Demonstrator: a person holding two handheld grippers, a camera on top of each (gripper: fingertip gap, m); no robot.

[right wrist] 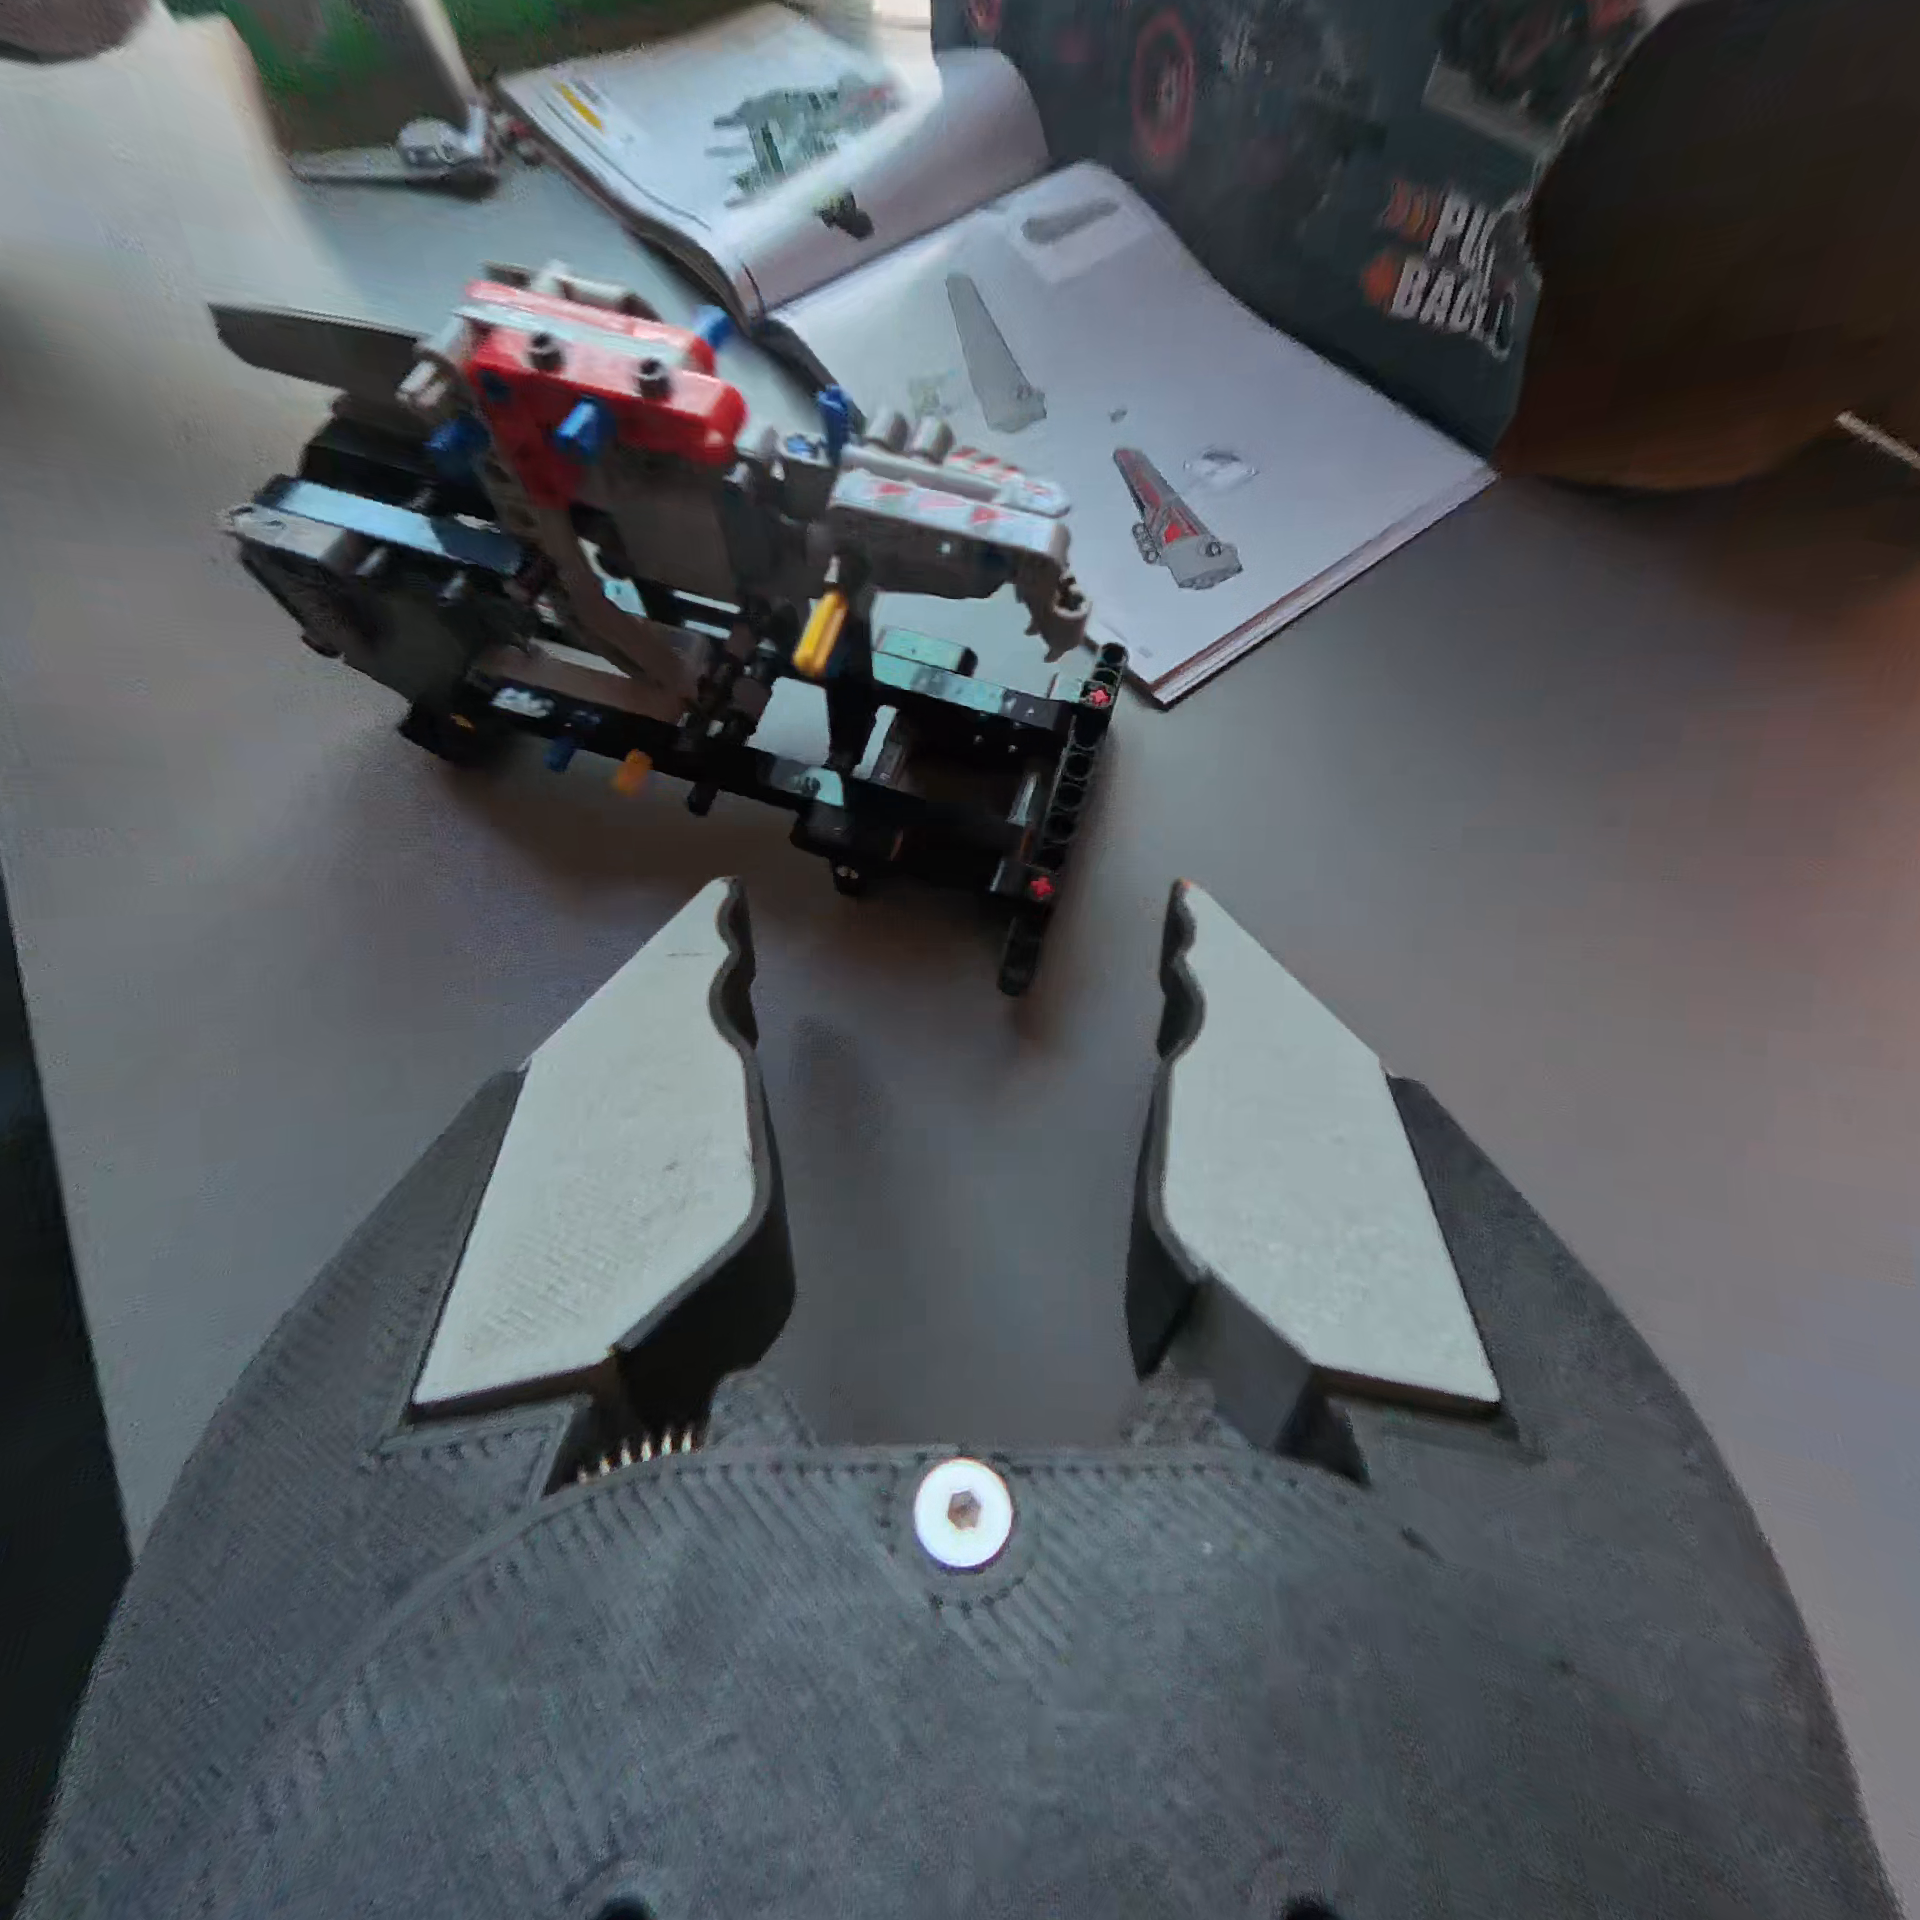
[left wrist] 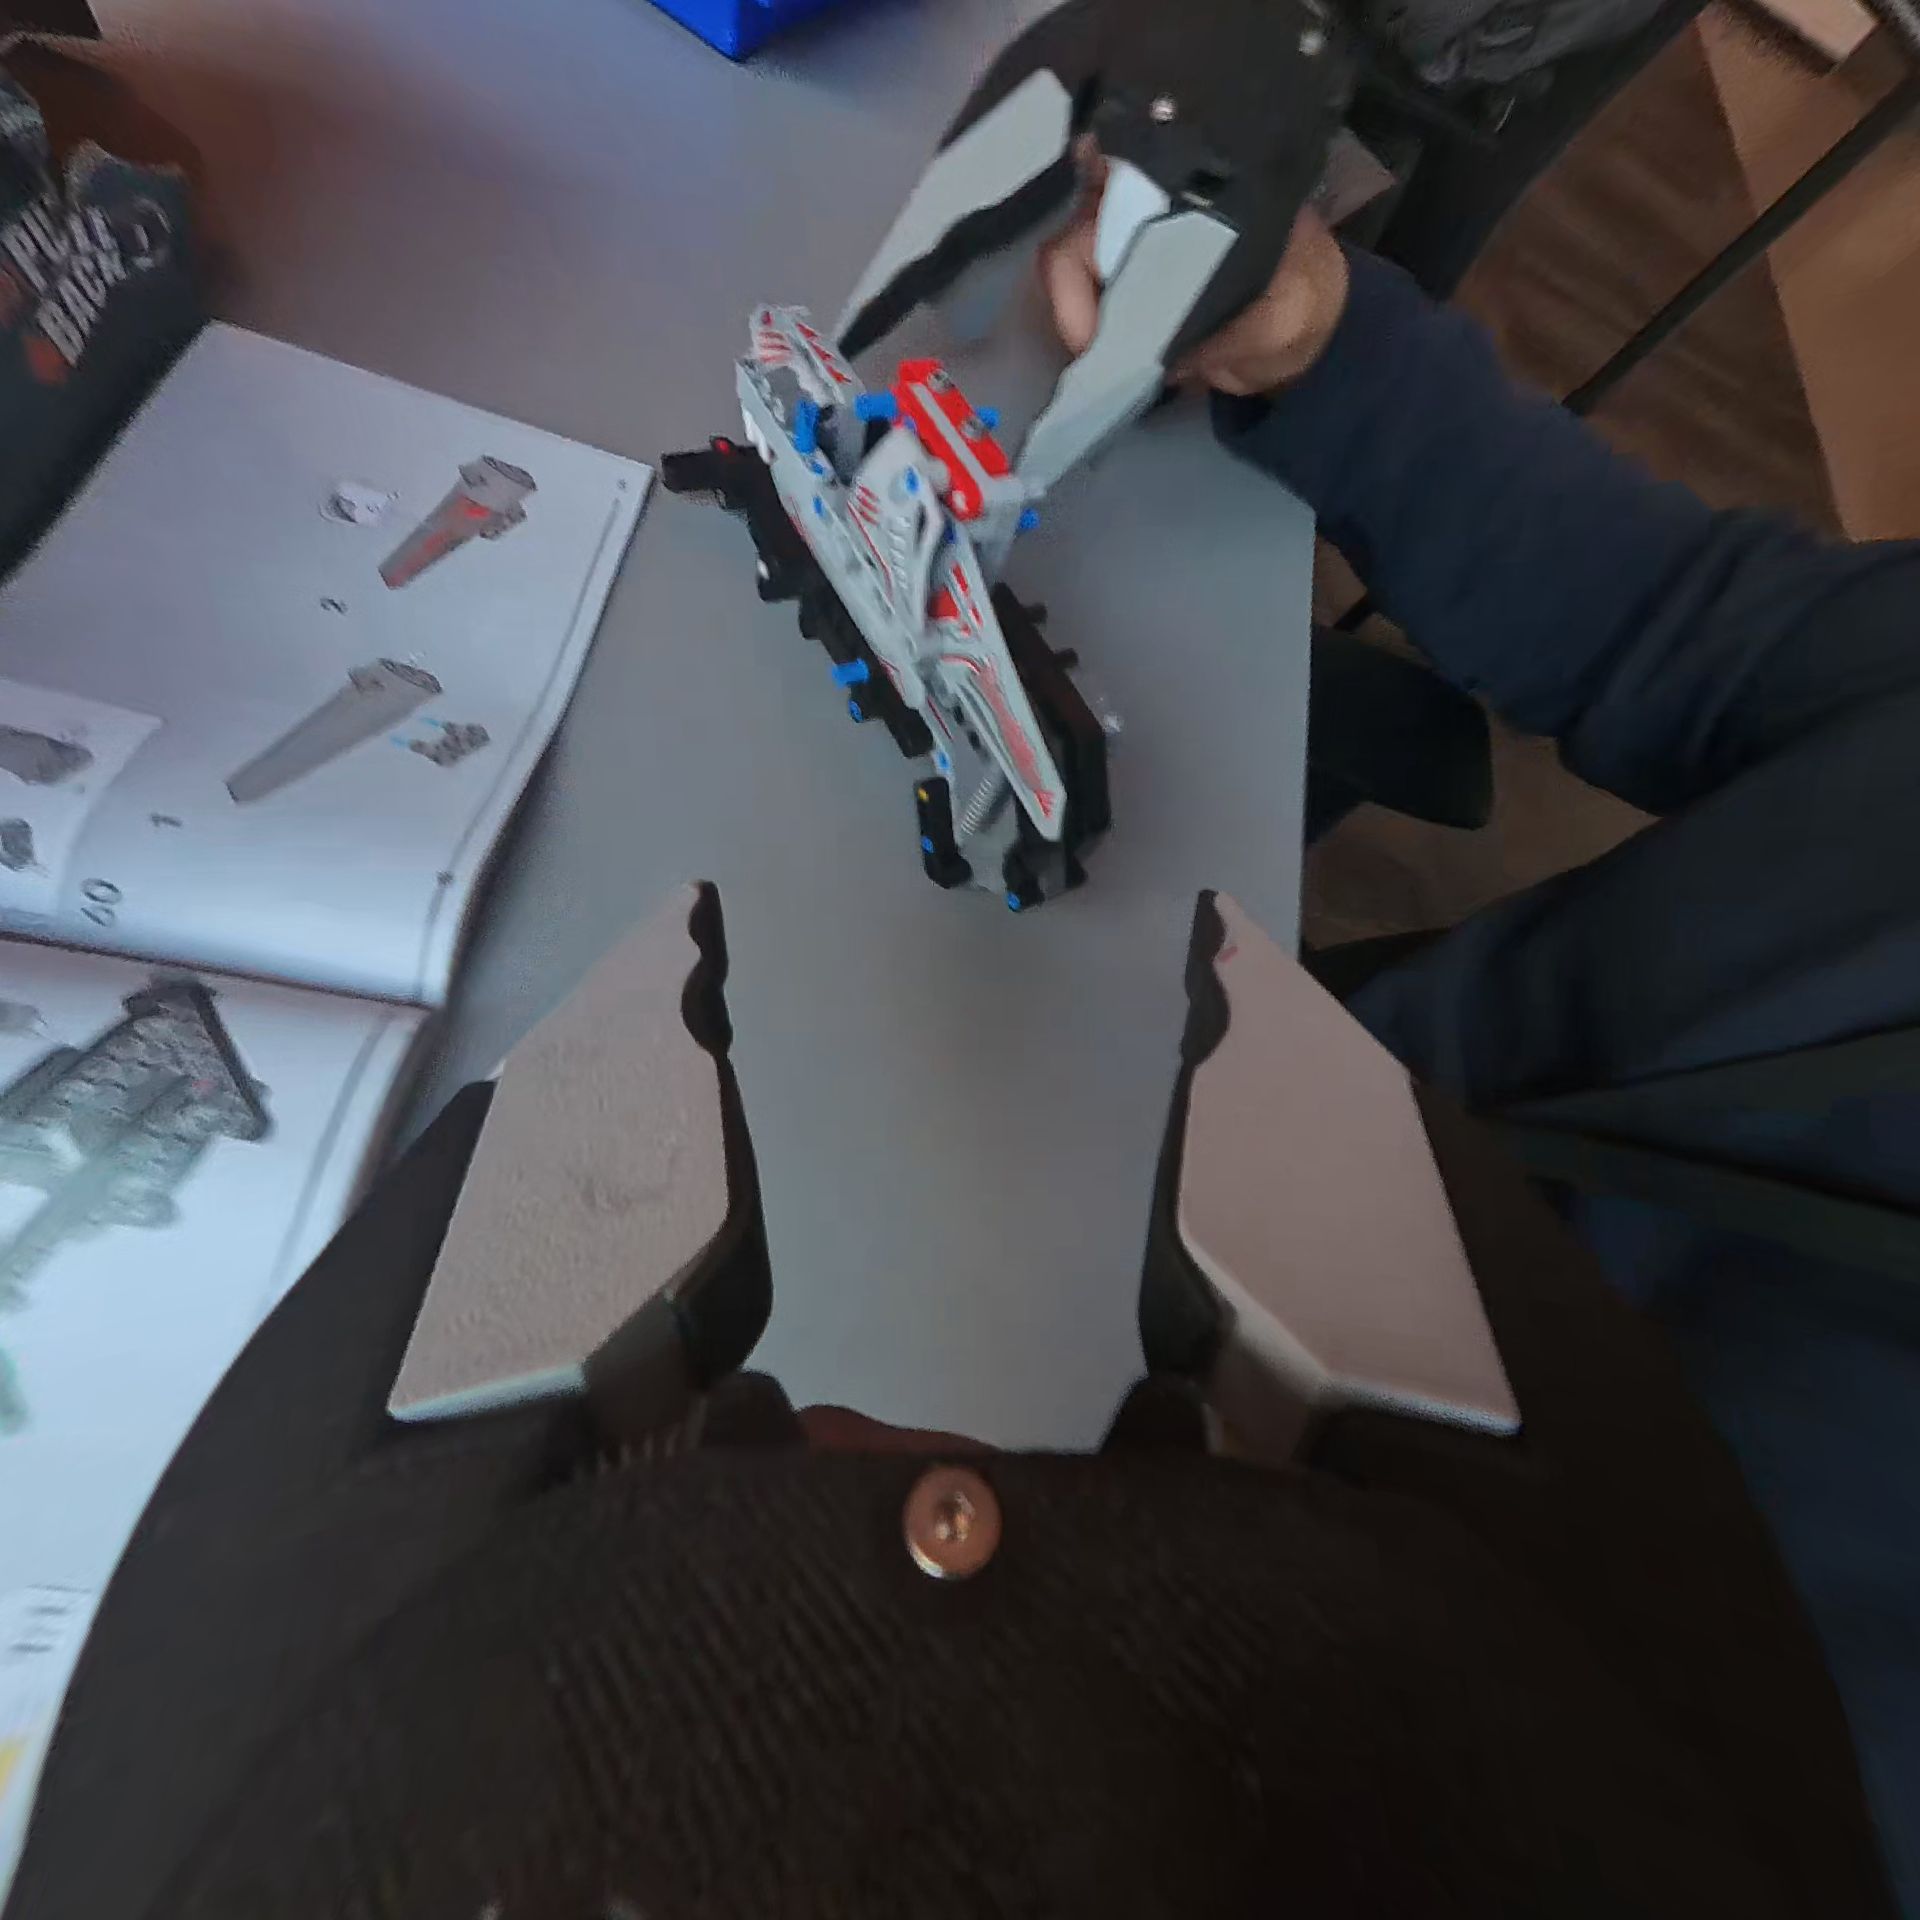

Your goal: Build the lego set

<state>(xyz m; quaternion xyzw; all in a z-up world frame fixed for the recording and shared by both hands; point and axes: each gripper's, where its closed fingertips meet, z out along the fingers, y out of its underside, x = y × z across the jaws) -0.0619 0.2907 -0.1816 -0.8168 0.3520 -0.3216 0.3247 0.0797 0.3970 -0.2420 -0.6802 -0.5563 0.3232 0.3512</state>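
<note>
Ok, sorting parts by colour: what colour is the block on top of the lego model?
Red block, clearest in the right wrist view.

- Bench [left wrist: 935, 1091]: flat grey surface; its far edge shows in the left wrist view.
- Blue object [left wrist: 727, 21]: rests at the far edge of the bench, cut off by the frame; kind cannot be determined.
- Wooden floor [left wrist: 1704, 312]: visible beyond the bench edge.
- Dark sleeve [left wrist: 1558, 561]: extends over the bench edge from the right.
</note>
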